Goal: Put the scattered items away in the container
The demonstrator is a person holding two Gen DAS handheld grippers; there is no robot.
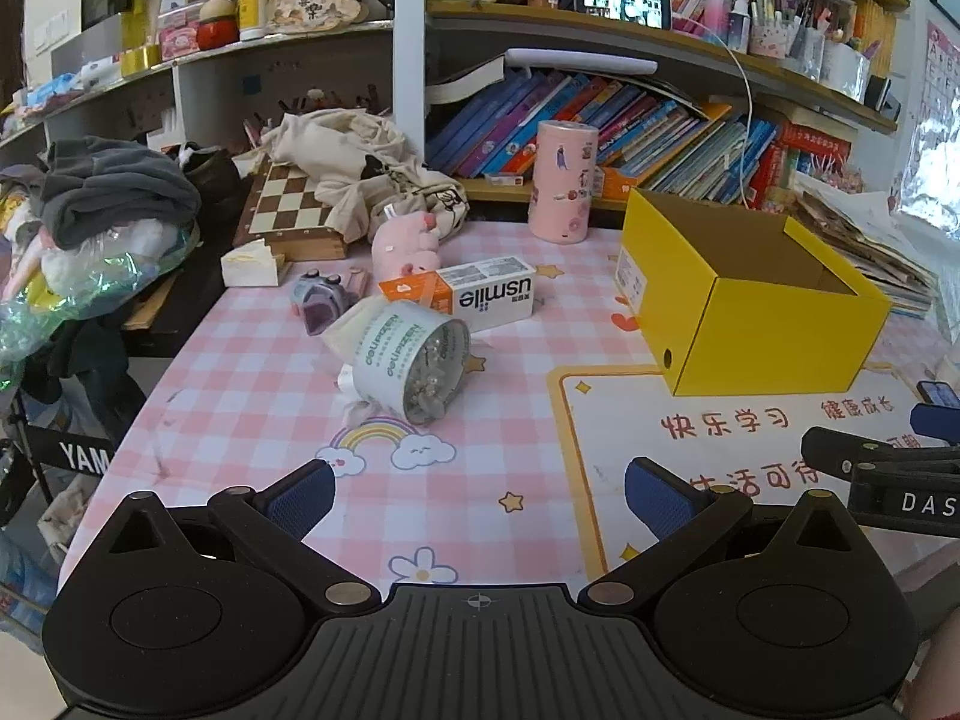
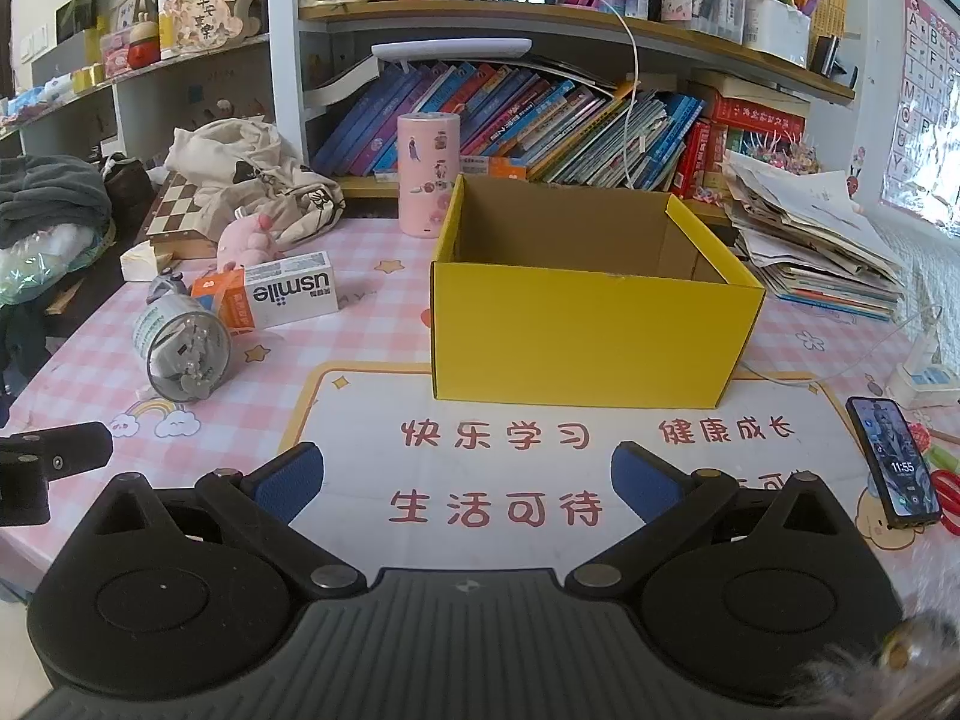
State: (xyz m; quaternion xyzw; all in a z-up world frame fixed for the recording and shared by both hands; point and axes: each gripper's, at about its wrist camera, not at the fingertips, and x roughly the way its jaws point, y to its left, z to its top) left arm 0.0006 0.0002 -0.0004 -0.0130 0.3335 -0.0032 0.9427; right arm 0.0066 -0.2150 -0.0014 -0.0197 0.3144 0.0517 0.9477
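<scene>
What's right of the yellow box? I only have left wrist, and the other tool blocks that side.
Observer: A black smartphone lies screen-up and lit on the white printed mat, right of the yellow cardboard box.
Operator: Anything behind it?
Observer: A white power strip with a cable, apart from the phone.
Operator: Right tongs state?
Observer: The right tongs are open and empty, facing the box's front wall.
</scene>
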